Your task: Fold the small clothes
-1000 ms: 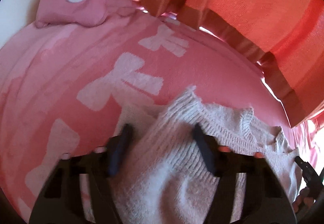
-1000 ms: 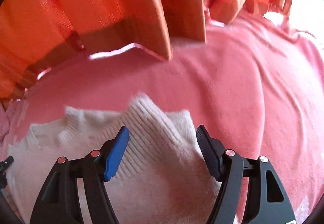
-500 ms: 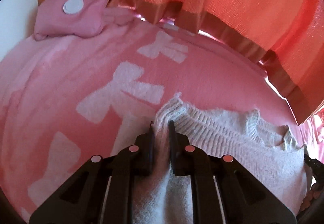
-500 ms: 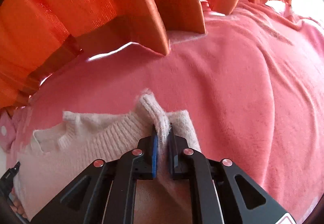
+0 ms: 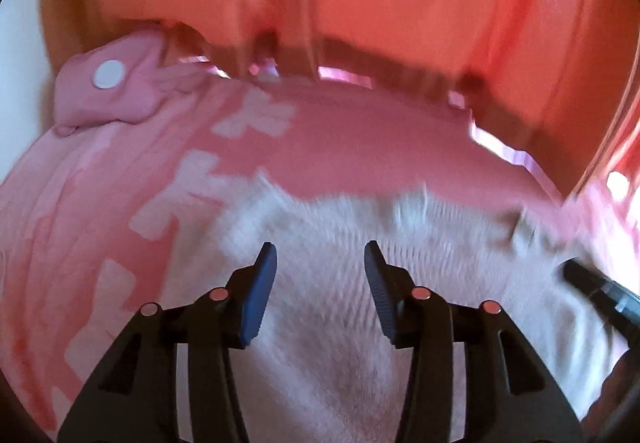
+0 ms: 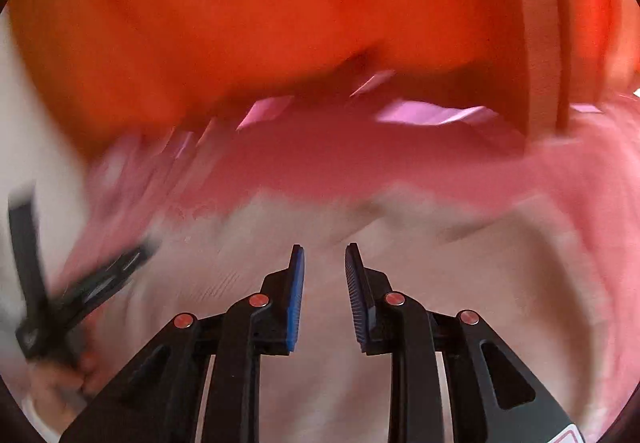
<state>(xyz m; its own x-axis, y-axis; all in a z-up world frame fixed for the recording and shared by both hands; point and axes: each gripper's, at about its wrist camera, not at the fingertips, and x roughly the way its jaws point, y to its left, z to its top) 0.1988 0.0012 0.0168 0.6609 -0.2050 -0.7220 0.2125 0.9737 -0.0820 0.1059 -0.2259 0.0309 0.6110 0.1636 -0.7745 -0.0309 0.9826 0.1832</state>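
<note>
The white knit sweater (image 5: 328, 283) lies spread on the pink blanket (image 5: 100, 203), its long axis running side to side, its top edge toward the blanket's far edge where the orange curtain (image 5: 360, 3) hangs. It sits directly under both tools — neither nearer. The left gripper (image 5: 320, 263) has just been opening; its jaws stand apart over the knit, nothing pinched. The right gripper (image 6: 324, 263) (narrower gap) has likewise just opened, pads clear of the cloth. Both point steeply down at the blurred sweater; the next fold likely needs a fresh edge.
</note>
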